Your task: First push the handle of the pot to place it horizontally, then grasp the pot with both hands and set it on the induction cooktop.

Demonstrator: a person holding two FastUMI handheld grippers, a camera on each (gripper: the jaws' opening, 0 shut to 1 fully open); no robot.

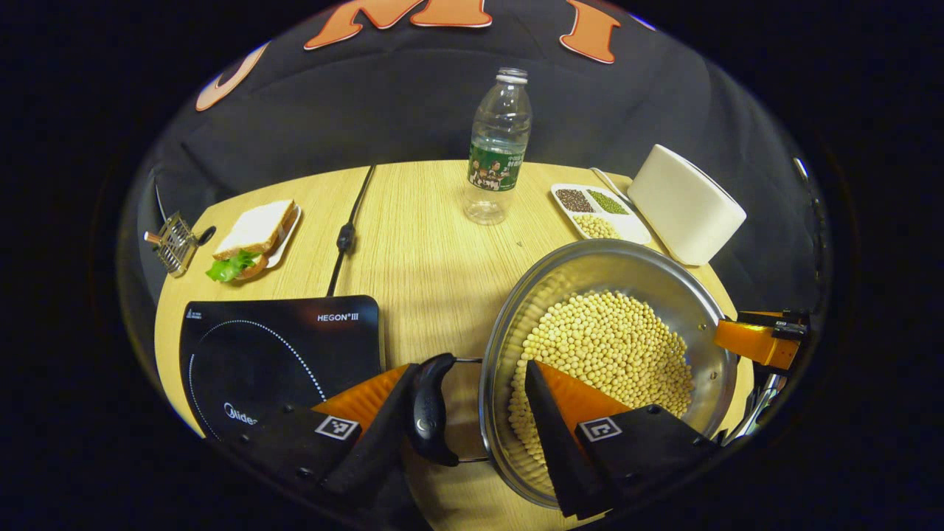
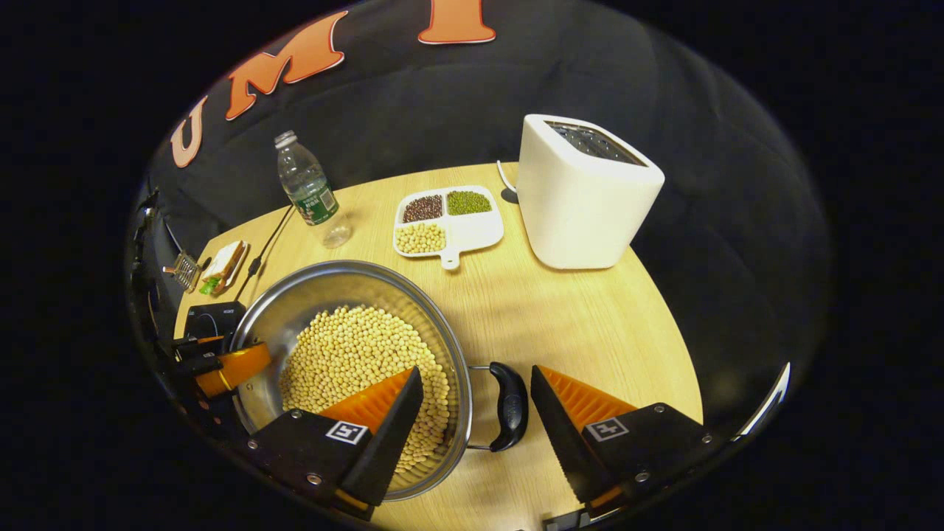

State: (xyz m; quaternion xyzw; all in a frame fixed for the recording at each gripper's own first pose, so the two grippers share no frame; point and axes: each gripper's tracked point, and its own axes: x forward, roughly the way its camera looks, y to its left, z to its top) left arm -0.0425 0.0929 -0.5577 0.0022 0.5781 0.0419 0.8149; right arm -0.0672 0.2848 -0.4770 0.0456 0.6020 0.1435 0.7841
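Note:
A steel pot (image 1: 627, 269) holding soybeans (image 1: 612, 346) stands on the wooden table, right of the black induction cooktop (image 1: 273, 361). My left gripper (image 1: 472, 369) is open and straddles the pot's black side handle (image 1: 431, 409) and rim, with one finger over the beans. In the right gripper view the pot (image 2: 324, 284) sits at the left. My right gripper (image 2: 476, 372) is open around the opposite black handle (image 2: 509, 405) and rim, one finger inside the pot. Each view catches the other gripper across the pot, the right one (image 1: 759, 343) and the left one (image 2: 221, 369). The cooktop (image 2: 210, 321) shows beyond the pot.
A water bottle (image 1: 500, 147) stands at the back centre. A divided dish of beans (image 2: 446, 221) and a white toaster (image 2: 582, 192) sit behind the pot. A sandwich on a plate (image 1: 254, 236), a small metal rack (image 1: 175, 242) and the cooktop's cord (image 1: 346, 236) lie at the back left.

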